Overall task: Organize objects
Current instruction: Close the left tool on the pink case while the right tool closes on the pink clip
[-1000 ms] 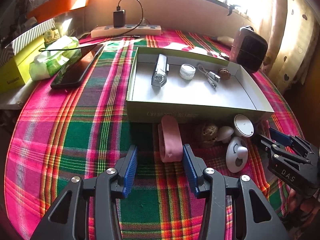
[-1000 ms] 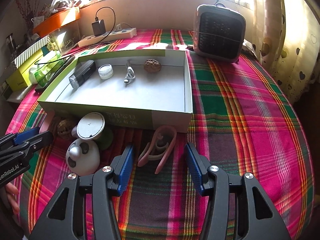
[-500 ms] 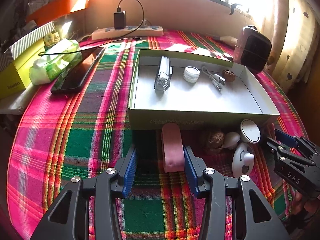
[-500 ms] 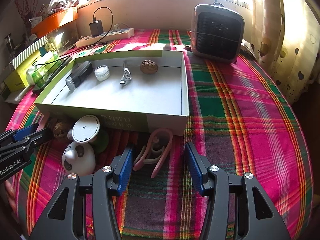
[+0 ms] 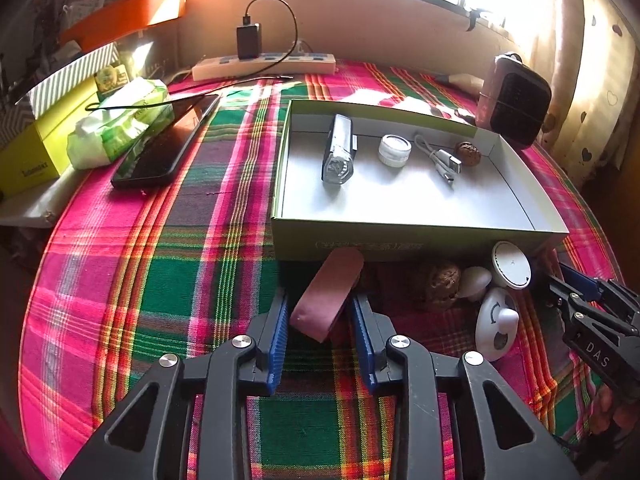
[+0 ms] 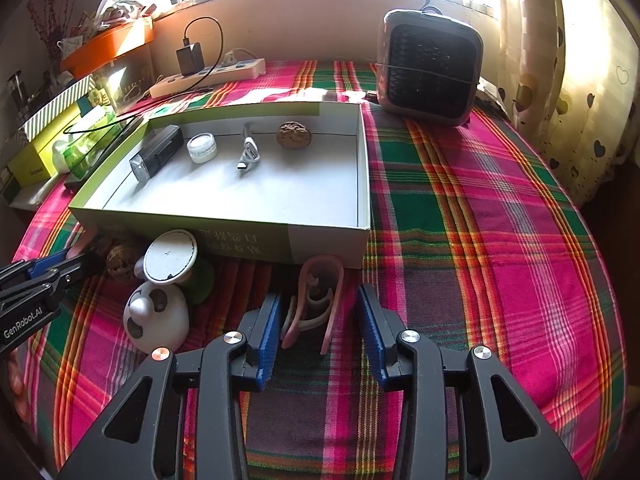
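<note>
currently both grippers work the row of loose items lying along the near wall of the open box [image 5: 420, 245], low in both frames. the left gripper [image 5: 322, 334] has its blue pads either side of the pink case [image 5: 328, 298], which sits tilted with its far end toward the box wall; the jaws look closed onto it, though firm contact on the right pad is not certain. the right gripper [image 6: 318, 330] straddles the pink clip [image 6: 316, 300] with its jaws parted, a gap showing on the right side. the box already holds a bike light [image 5: 338, 150], a small jar [image 5: 395, 150], a cable [image 5: 440, 156] and a walnut [image 5: 468, 153], lined along its far wall, presumably to leave floor room for what remains outside.
</note>
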A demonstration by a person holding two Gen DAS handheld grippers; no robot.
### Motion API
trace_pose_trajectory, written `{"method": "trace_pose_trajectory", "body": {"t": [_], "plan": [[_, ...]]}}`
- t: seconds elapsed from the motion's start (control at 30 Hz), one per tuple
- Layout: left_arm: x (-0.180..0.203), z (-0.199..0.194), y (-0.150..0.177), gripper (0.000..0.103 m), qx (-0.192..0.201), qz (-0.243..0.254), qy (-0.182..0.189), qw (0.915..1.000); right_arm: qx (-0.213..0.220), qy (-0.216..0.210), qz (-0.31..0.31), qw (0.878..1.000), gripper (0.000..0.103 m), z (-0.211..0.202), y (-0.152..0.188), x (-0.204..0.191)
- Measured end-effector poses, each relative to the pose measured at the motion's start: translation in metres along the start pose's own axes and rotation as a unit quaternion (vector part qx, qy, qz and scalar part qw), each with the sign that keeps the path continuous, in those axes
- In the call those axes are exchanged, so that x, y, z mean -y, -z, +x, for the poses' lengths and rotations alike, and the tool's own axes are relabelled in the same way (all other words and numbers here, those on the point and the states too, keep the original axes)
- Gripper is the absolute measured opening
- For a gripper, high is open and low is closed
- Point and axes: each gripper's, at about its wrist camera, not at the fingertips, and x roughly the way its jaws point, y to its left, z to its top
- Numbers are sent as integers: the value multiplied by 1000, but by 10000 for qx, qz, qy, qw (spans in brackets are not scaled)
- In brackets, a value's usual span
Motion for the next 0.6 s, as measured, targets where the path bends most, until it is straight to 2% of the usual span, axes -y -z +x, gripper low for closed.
{"method": "trace_pose_trajectory", "body": {"t": [0.2, 0.6], "plan": [[-2, -1, 1, 25, 14, -36, 14, 10000, 6, 2, 10, 10000, 26, -1, 1, 0], [-3, -1, 2, 20, 26, -37, 7, 10000, 6, 2, 12, 10000, 25, -1, 1, 0]]}}
